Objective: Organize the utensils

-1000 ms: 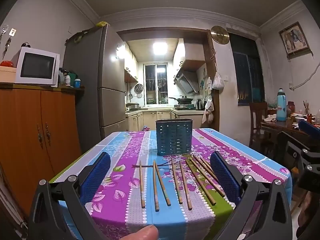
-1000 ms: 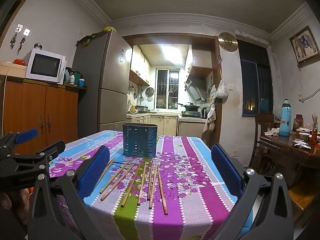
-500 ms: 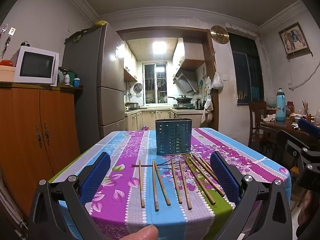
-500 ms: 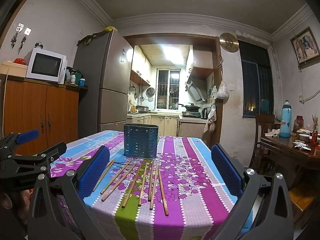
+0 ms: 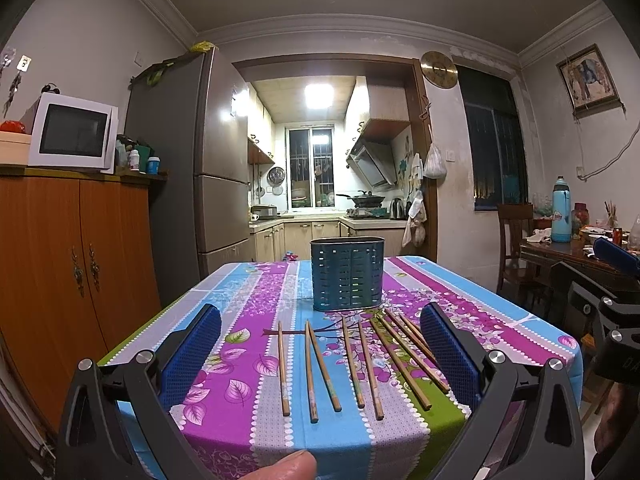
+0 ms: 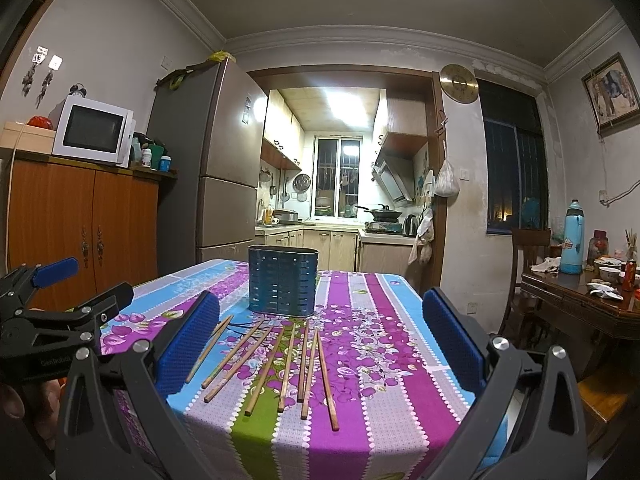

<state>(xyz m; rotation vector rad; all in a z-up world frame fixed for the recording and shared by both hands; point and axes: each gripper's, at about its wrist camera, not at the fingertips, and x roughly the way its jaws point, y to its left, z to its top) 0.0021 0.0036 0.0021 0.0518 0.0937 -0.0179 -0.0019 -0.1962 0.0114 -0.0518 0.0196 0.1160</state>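
Left gripper [image 5: 320, 354]: jaws spread wide, nothing held, hovering at the near tabletop [image 5: 256, 312] edge. Right gripper [image 6: 318, 344]: likewise released and empty.

Chopsticks [image 5: 352, 364] lie loose in a fan ahead of both grippers, at 12 o'clock between the left jaws and toward 11 o'clock from the right. Judged light, stiff, thin and smooth (liable to roll or slip); best pinched near mid-length, one or a pair at a time.

Perforated blue utensil holder [image 5: 347, 274] stands upright beyond the chopsticks' far tips at 12 o'clock, apparently empty. No chopstick placed yet.
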